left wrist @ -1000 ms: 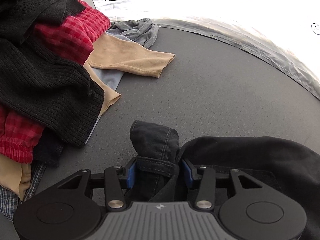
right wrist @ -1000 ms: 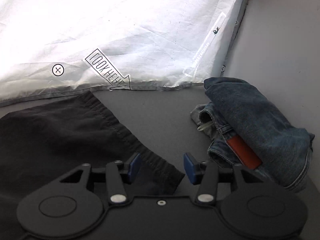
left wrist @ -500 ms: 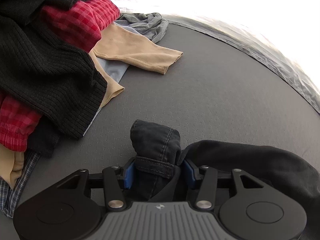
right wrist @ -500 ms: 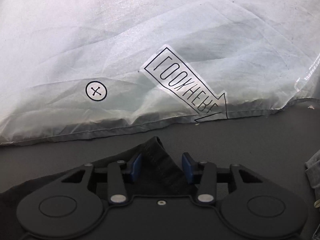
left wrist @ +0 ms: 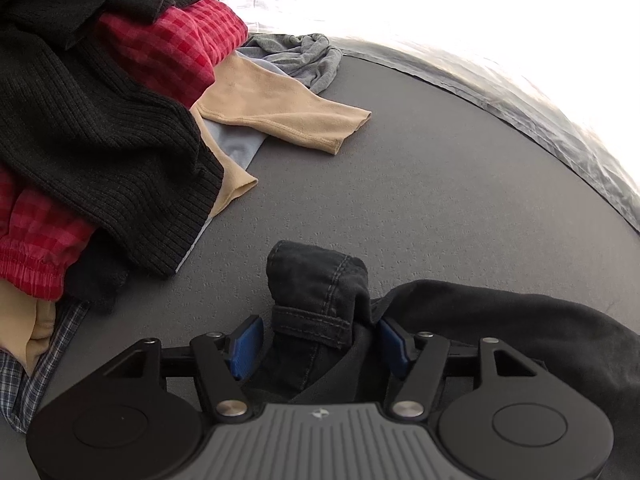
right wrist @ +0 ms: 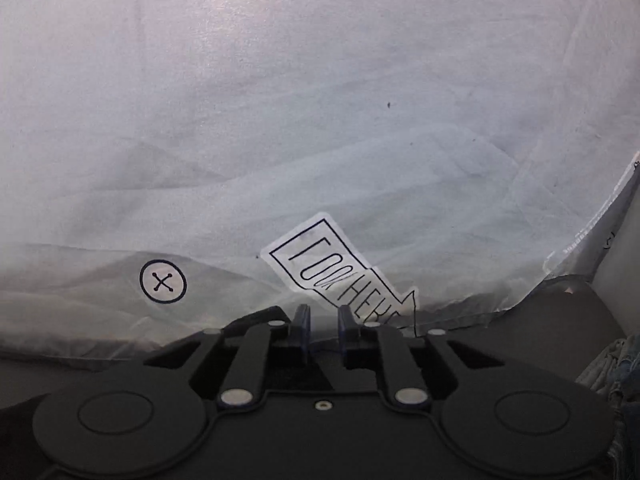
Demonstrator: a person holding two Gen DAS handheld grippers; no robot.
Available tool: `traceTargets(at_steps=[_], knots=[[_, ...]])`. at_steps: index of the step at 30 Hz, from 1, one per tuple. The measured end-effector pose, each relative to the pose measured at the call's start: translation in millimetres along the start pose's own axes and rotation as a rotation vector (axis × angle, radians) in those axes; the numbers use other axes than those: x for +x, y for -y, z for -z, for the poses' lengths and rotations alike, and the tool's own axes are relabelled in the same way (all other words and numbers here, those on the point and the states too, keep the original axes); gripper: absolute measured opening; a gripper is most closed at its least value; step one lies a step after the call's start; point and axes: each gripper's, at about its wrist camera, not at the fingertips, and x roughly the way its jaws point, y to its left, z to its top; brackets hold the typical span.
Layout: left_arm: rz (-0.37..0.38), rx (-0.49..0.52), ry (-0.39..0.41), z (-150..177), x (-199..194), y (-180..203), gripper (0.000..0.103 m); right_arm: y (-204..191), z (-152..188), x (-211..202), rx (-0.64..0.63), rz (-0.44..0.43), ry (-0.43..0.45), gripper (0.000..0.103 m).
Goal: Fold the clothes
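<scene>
Denim waistband [left wrist: 316, 304] is sitting between my left gripper [left wrist: 320, 340] pads, which are clamping it; my right gripper [right wrist: 323, 320] fingers are nearly together, contents unclear, facing white sheet [right wrist: 320, 120].

Your left gripper's [left wrist: 318, 340] own body covers the lower part of the black trousers [left wrist: 320, 292], so you cannot see where the cloth goes beneath it, and the garment runs off the right edge. The pile of clothes [left wrist: 100, 140] is cut by the left and top edges; the lower layers are buried, so how many pieces lie there cannot be told. The bright white sheet [left wrist: 480, 20] is washed out. At your right gripper [right wrist: 323, 322] the narrow gap between the fingers is blurred, and whether any cloth sits in it cannot be told. The jeans [right wrist: 616, 372] are a sliver at the right edge.
</scene>
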Motion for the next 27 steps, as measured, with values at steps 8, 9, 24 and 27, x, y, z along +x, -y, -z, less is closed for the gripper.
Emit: traceTargets(at_steps=[8, 9, 24, 27], knots=[[0.103, 0.016, 0.06, 39.4, -63.9, -24.0, 0.07, 15.3, 82.5, -186.3, -0.133, -0.075, 0.051, 0.061], [0.124, 0.011, 0.059, 49.9, -72.8, -29.4, 0.07, 22.6, 100.0, -207.9, -0.112, -0.079, 0.035, 0.062], [0.266, 0.319, -0.049, 241.8, -162.6, -21.3, 0.072, 78.7, 313.0, -360.9, 0.068, -0.028, -0.217, 0.074], [0.242, 0.343, -0.055, 268.4, -167.1, -15.2, 0.076, 101.2, 321.3, -371.2, 0.109, -0.018, -0.207, 0.074]])
